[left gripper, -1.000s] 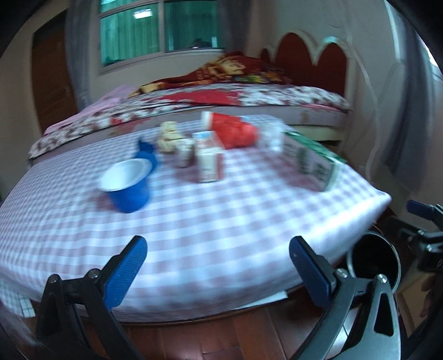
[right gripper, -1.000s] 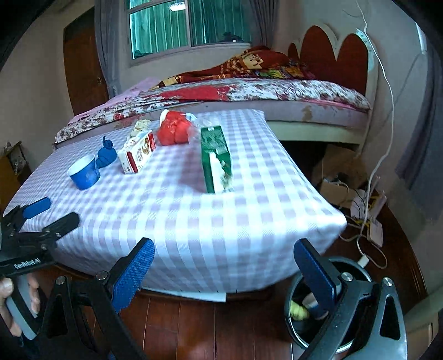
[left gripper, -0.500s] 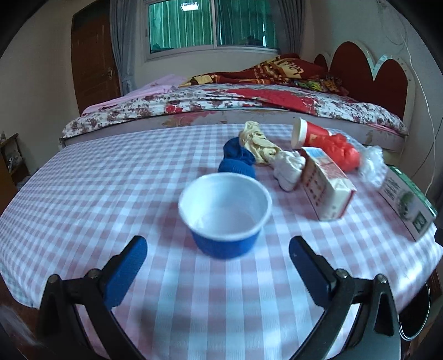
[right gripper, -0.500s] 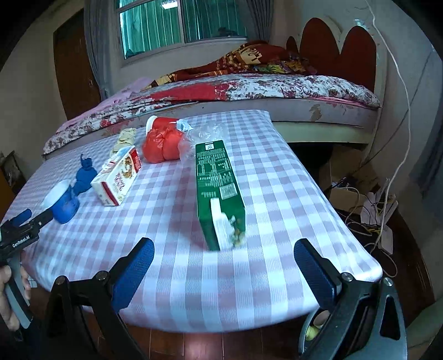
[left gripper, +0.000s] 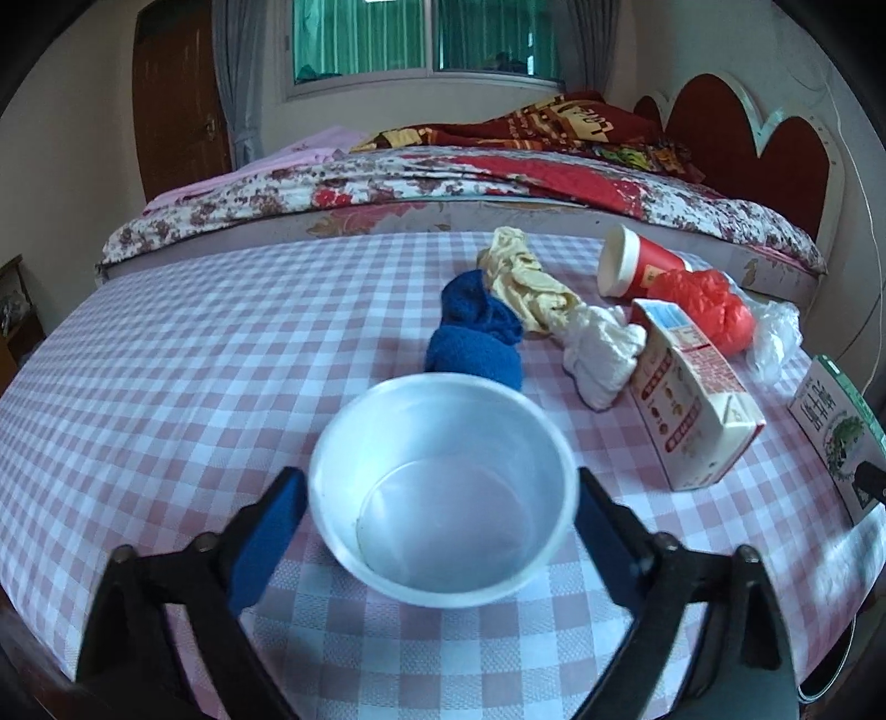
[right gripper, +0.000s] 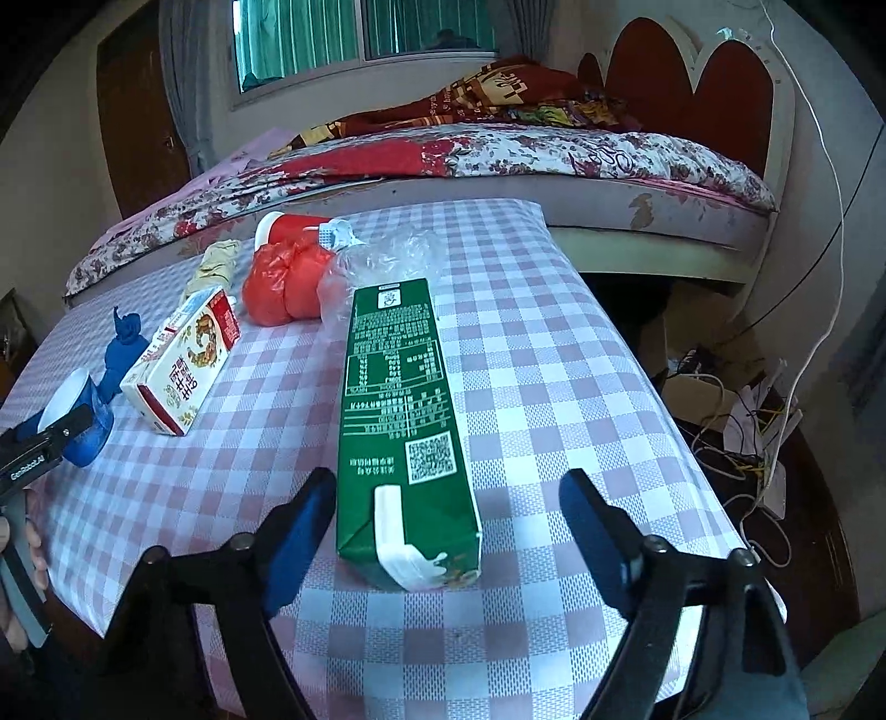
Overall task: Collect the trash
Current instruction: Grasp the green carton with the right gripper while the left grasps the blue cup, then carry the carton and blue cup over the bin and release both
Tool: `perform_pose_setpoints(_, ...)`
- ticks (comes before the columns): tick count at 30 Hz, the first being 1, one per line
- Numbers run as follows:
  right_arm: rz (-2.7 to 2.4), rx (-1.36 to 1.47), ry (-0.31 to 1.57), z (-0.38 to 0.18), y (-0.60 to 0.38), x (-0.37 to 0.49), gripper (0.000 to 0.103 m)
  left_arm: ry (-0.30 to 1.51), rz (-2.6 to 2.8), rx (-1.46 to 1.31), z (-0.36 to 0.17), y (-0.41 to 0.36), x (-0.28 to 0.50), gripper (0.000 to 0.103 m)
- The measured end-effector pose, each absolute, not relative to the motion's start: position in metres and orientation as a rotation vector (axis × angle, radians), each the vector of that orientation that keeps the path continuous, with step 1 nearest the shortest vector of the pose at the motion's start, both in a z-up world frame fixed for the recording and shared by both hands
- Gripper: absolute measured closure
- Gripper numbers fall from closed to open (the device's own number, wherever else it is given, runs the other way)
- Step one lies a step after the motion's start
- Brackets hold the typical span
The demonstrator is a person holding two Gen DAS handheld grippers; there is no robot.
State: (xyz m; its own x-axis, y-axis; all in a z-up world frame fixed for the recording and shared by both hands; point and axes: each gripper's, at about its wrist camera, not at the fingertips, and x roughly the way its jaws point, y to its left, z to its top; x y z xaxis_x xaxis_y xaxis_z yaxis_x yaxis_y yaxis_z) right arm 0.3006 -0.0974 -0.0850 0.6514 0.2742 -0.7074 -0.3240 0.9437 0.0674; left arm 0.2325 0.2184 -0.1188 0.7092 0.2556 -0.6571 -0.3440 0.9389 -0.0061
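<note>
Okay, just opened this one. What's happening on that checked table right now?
A person is clearing trash off the table with a claw in each hand. The left claw has its fingers on either side of the blue cup, and they have just been closing in on it. The right claw straddles the near end of the green carton lying flat, also closing, with a gap still showing on its right side. The white-and-red carton, red bag and crumpled rags lie untouched.

Dim, bluish daylight comes from the window (left gripper: 421,39) behind the bed. Shadows are soft. Fisheye bending curves the bench (left gripper: 166,360) edges; corners go black; slight blur throughout.
</note>
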Motion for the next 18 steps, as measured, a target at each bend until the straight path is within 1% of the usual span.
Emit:
perform_pose_setpoints(1, 0.343, -0.065, 0.795, -0.085, -0.097, 0.301, 0.024, 0.713, 0.321, -0.145, -0.119, 0.221, 0.232, 0.023)
perform_pose_setpoints(2, 0.343, -0.066, 0.796, -0.085, -0.097, 0.301, 0.031, 0.713, 0.315, -0.147, -0.119, 0.221, 0.232, 0.026)
perform_pose_setpoints(3, 0.346, -0.064, 0.799, -0.085, -0.097, 0.301, 0.052, 0.711, 0.312, -0.145, -0.118, 0.220, 0.231, 0.026)
perform_pose_setpoints(4, 0.375, -0.050, 0.813, -0.086, -0.096, 0.301, 0.061, 0.702, 0.307, -0.144, -0.115, 0.220, 0.228, 0.027)
perform_pose_setpoints(9, 0.383, -0.034, 0.770, -0.076, -0.102, 0.287, 0.063, 0.651, 0.268, -0.129, -0.094, 0.208, 0.212, 0.027)
perform_pose_setpoints(18, 0.378, -0.016, 0.692, -0.048, -0.130, 0.245, 0.063, 0.595, 0.164, -0.091, -0.068, 0.157, 0.194, 0.027)
